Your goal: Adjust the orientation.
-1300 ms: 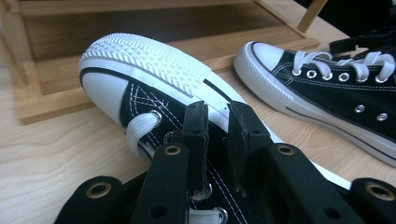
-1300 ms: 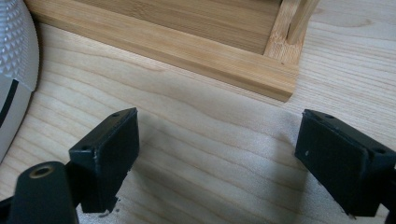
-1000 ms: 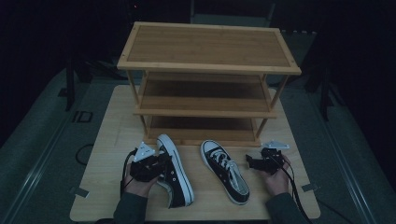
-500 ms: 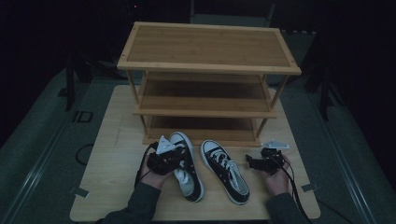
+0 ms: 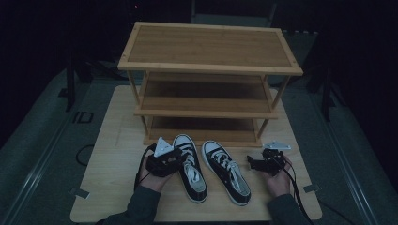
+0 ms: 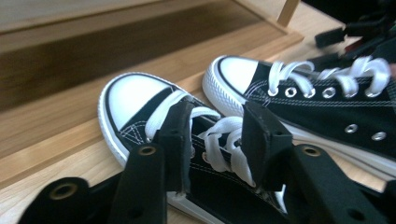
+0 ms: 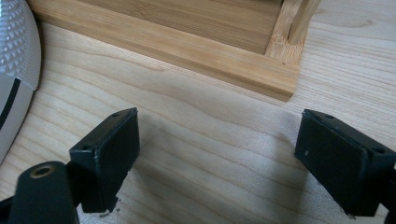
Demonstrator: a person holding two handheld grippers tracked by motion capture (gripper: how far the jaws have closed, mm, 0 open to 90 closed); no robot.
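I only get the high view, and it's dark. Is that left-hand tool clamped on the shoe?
Observer: In the left gripper view, the left gripper straddles the left shoe at its laces. Its jaws have just been opening, with the laces between them, apparently unpinched.
Operator: And the other tool?
Observer: The right gripper stands wide open, with bare table between its jaws.
Operator: What's ahead of it?
Observer: The rack's bottom rail, with the right shoe's toe at that view's left edge.

Two sneakers (image 5: 190,166) (image 5: 226,171), one three-shelf rack (image 5: 209,84), apparently one table (image 5: 110,159).
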